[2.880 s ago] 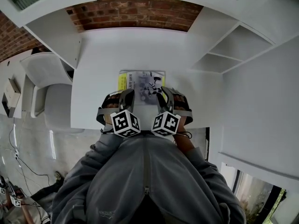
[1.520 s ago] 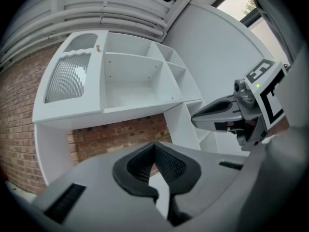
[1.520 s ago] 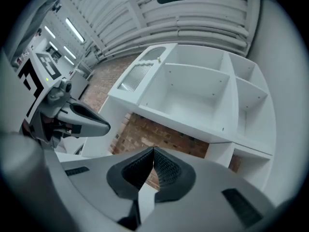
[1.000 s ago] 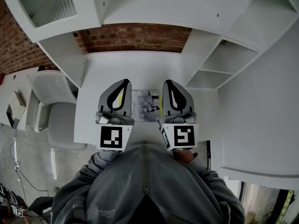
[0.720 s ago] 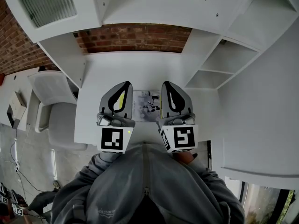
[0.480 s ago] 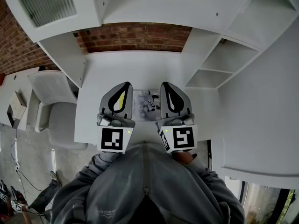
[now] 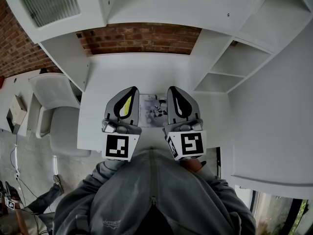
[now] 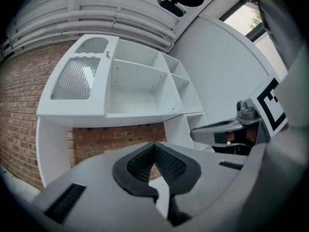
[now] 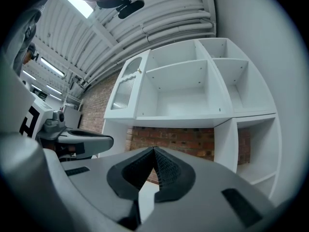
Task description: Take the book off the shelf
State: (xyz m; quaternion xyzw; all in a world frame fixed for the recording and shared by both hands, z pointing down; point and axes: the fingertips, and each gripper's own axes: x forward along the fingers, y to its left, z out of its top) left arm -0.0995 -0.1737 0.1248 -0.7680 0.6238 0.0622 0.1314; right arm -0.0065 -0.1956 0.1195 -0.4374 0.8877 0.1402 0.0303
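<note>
The left claw (image 7: 131, 90) and right claw (image 7: 174, 89) hang pinched shut, empty, over the white counter (image 7: 146, 72). The thin grey-and-yellow book (image 7: 154, 110) lies flat below, between them, equally near both; its long axis probably runs crosswise.

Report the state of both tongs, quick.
Left tongs: closed, holding nothing.
Right tongs: closed, holding nothing.

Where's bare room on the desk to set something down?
Free: the desk strip between the book and the brick wall; the patch left of the left gripper; the patch right of the right gripper, by the side shelves. Crowded: front centre, where both grippers overlap the book.
</note>
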